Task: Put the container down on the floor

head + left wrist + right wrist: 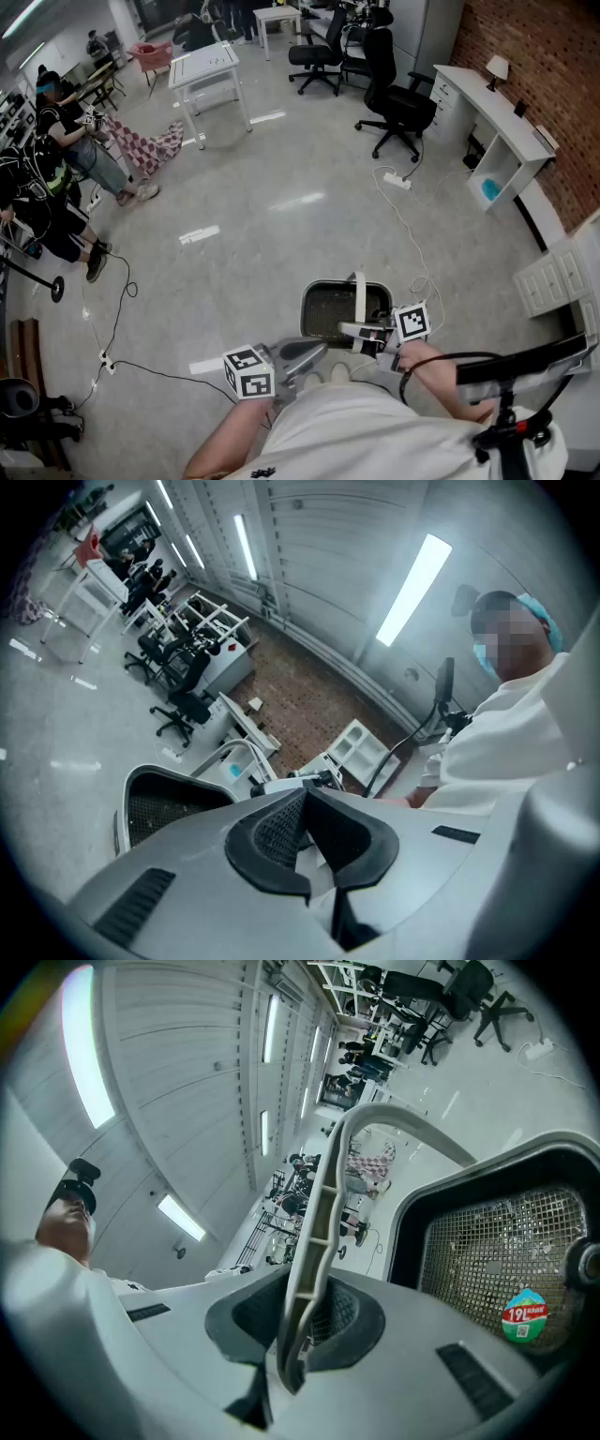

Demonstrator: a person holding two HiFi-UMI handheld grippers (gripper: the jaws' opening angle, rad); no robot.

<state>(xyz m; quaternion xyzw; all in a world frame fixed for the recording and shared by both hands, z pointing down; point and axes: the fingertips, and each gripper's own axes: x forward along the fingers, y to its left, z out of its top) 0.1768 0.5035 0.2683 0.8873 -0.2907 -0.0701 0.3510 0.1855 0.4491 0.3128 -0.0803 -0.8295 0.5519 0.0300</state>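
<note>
Item: container (328, 305), grey, mesh-lined, with hoop handle (319, 1204).
Position: hung in front of the person over the floor (281, 216); whether it touched the floor could not be told.
Held by: right hand-held gripper (302, 1312), pinched on the handle, evidently so the load hung level for lowering.
Also: left hand-held gripper (305, 803), pressed together, empty, parked just beside the container, seemingly spare.

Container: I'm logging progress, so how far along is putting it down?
Done: the right gripper is shut on the handle. In hand: the container is carried low, near the floor; contact can't be told. Left: rest it there and release.
</note>
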